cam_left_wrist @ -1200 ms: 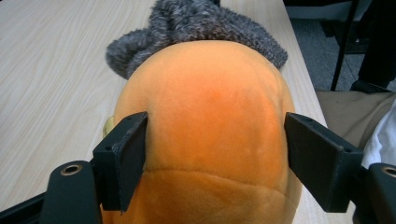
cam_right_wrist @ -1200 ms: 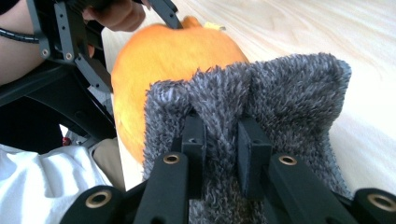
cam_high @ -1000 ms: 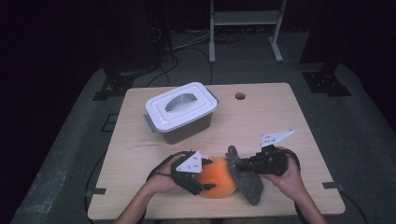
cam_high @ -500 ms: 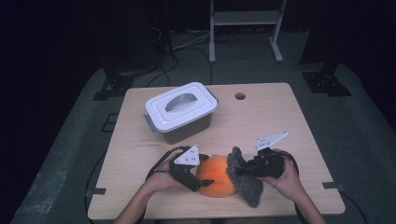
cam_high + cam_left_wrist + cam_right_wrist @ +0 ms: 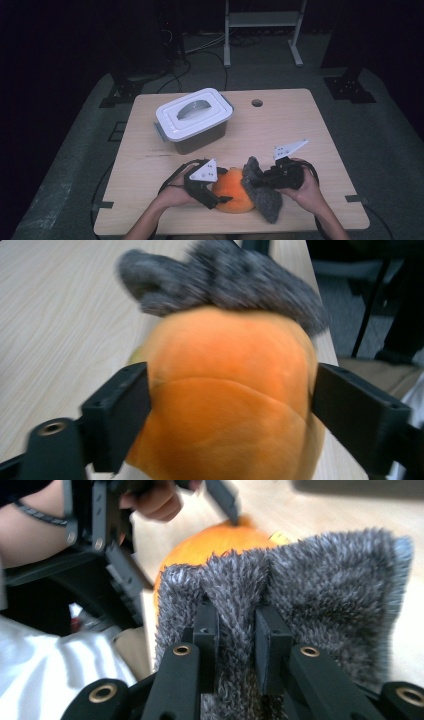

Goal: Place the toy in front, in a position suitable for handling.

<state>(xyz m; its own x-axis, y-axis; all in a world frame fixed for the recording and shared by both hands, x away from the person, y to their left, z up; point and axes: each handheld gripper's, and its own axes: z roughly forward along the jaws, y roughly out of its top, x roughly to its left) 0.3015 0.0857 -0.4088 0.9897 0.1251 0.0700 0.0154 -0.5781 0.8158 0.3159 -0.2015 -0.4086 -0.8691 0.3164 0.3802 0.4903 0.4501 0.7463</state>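
Dim surroundings, blurred close-up views

In the left gripper view the orange toy (image 5: 225,400) runs off the bottom edge, and the toy hides the inner faces of the jaws, so whether the pads press it cannot be told. The grey cloth (image 5: 225,285) beyond the fingertips is blurred.

In the right gripper view the cloth (image 5: 320,590) hides most of the toy (image 5: 215,540) past the fingertips, and the fold goes out of sight down between the jaws. The left gripper (image 5: 105,545) is blurred and cut by the top edge.

In the high view the cloth (image 5: 262,192) covers the right gripper's (image 5: 257,182) fingertips.
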